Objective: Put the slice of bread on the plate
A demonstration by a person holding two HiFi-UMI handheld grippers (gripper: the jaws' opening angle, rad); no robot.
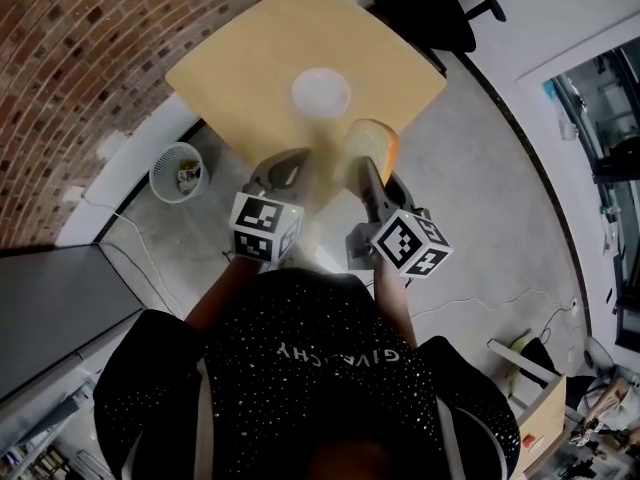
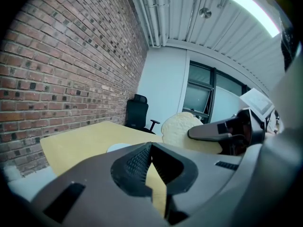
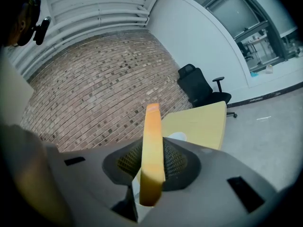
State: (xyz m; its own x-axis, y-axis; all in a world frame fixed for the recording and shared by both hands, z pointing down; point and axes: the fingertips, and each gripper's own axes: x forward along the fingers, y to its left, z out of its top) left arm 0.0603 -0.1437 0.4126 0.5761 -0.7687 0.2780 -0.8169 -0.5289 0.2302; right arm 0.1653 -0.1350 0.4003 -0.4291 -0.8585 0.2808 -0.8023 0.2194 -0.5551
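A brick wall runs along the left side, and the square yellow counter stands out from it on a grey floor. The person, in a dark speckled top, stands at the counter's near corner with both arms held forward. A black office chair sits past the far side, and a white wastebasket stands by the wall. The left tool is empty, with its ribbed pads meeting at the tips. The right tool is clamped on the slice of bread, held upright on its edge above the counter's near edge. The white plate sits mid-counter, apart from the bread.
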